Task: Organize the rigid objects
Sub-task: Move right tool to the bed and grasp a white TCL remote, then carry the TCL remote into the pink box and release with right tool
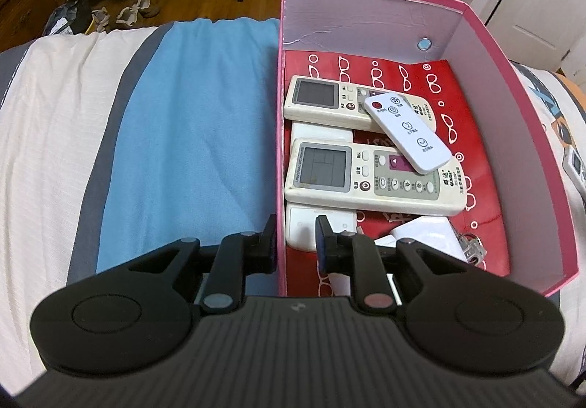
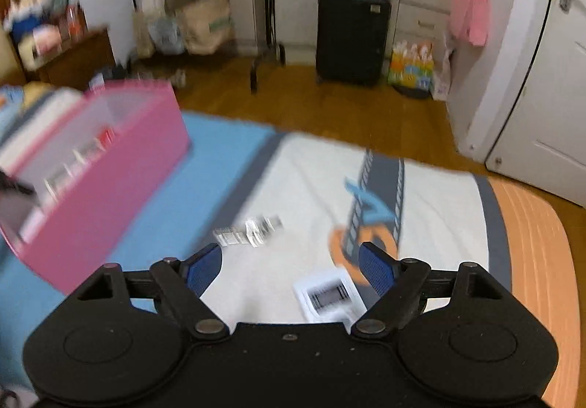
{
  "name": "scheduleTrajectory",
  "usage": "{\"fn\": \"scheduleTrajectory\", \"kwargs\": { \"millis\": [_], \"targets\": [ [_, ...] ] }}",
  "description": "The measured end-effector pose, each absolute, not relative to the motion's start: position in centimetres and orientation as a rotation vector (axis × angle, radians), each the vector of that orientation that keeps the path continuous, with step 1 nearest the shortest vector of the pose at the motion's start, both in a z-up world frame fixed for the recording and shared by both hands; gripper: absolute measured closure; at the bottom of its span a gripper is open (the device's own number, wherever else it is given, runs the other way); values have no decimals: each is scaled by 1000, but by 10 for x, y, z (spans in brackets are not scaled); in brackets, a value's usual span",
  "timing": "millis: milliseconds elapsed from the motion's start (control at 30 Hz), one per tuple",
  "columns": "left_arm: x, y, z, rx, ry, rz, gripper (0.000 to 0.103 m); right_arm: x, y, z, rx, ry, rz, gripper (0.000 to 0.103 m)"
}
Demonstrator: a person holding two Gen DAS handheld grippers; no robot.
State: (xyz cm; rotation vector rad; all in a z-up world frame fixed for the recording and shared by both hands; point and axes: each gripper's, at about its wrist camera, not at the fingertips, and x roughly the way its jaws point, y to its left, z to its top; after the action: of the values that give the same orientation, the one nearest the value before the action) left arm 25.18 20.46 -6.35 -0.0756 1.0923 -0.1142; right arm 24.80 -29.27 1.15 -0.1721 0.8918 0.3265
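A pink box (image 1: 542, 166) lies on the bed, lined with red paper. Inside are two beige air-conditioner remotes (image 1: 329, 100) (image 1: 366, 181) with a small white remote (image 1: 406, 133) across them. More white remotes sit underneath, and a bunch of keys (image 1: 472, 247) lies in the near corner. My left gripper (image 1: 295, 243) straddles the box's left wall, jaws nearly together, and holds it. My right gripper (image 2: 291, 269) hovers wide open over the bed, right of the box (image 2: 110, 181), with nothing between its fingers. Below it lie a white barcode card (image 2: 326, 294) and a blurred, shiny small object (image 2: 249, 230).
The bed cover has white, grey, blue (image 1: 190, 137) and orange (image 2: 531, 243) bands. Another remote (image 1: 577, 166) lies on the bed just outside the box's right wall. Beyond the bed are a wooden floor, a black suitcase (image 2: 351, 38), paper bags and a white door.
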Motion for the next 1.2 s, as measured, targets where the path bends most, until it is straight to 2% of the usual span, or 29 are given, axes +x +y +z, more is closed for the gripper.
{"fn": "scheduleTrajectory", "kwargs": {
  "millis": [67,433,533,600,700,767,800,833,933,1067,1200],
  "targets": [
    [252,206,-63,-85,1092,-116,86,250,-301,-6,-171,919,314,36],
    [252,213,-62,-115,1096,-131,86,250,-292,-53,-459,1002,280,38],
    [252,216,-62,-135,1096,-136,86,257,-298,-61,-428,1050,291,47],
    [251,217,-63,-136,1096,-140,86,259,-296,-62,-447,1043,303,47],
    [251,220,-63,-155,1098,-144,86,265,-295,-67,-457,1054,295,41],
    [251,221,-64,-165,1097,-143,86,270,-296,-73,-465,1074,293,32],
    [251,221,-64,-167,1096,-142,86,273,-297,-74,-456,1077,288,32],
    [251,221,-64,-170,1094,-140,86,276,-301,-73,-408,1089,285,39],
    [252,221,-64,-171,1090,-138,86,276,-304,-65,-200,1096,216,39],
    [249,221,-65,-167,1092,-138,86,255,-281,-48,-109,949,253,40],
    [248,220,-67,-159,1091,-125,86,242,-251,-27,-95,897,289,40]
  ]
}}
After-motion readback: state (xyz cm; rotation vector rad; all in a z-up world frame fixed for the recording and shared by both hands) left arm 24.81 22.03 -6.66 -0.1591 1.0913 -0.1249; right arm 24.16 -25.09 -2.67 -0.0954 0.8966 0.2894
